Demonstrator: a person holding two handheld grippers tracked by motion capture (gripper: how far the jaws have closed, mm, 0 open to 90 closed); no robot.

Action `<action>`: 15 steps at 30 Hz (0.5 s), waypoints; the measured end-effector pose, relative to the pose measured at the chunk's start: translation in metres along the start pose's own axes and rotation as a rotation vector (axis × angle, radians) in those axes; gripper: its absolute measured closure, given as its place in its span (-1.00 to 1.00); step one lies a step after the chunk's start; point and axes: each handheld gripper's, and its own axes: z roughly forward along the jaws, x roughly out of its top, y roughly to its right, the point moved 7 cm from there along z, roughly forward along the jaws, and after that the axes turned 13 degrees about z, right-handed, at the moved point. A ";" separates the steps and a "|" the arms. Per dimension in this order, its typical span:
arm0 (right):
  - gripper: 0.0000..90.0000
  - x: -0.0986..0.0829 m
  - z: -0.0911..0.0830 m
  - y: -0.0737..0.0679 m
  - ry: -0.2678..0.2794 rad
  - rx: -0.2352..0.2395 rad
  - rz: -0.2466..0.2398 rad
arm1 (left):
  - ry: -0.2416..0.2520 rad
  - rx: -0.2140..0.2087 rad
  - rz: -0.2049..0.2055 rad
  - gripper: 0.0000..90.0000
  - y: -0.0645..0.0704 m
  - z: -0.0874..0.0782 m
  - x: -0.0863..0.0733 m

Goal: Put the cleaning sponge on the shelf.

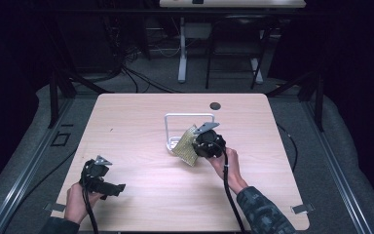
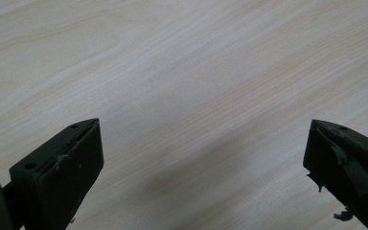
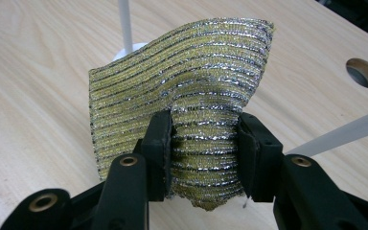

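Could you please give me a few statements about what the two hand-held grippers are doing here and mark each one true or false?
1. The right hand-held gripper is clamped on the gold-and-silver striped cloth. True.
2. The left hand-held gripper holds a corner of the cloth. False: its jaws are wide open over bare table.
3. A white wire rack stands behind the cloth. True.
4. The cloth lies flat on the table. False: it is held up, bunched.

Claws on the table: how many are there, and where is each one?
2. The left claw is at the near left of the table, open, holding nothing. The right claw is near the middle, shut on the gold cloth beside the white rack.
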 end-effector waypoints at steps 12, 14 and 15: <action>0.34 0.005 0.011 -0.001 0.033 -0.033 0.015 | 0.001 0.005 -0.003 -1.00 0.000 -0.001 -0.001; 0.34 0.006 0.015 0.000 0.036 -0.041 0.018 | 0.000 0.003 -0.003 -1.00 0.000 -0.001 -0.002; 0.34 0.006 0.017 0.000 0.032 -0.047 0.024 | 0.000 0.003 -0.003 -1.00 0.000 -0.001 -0.002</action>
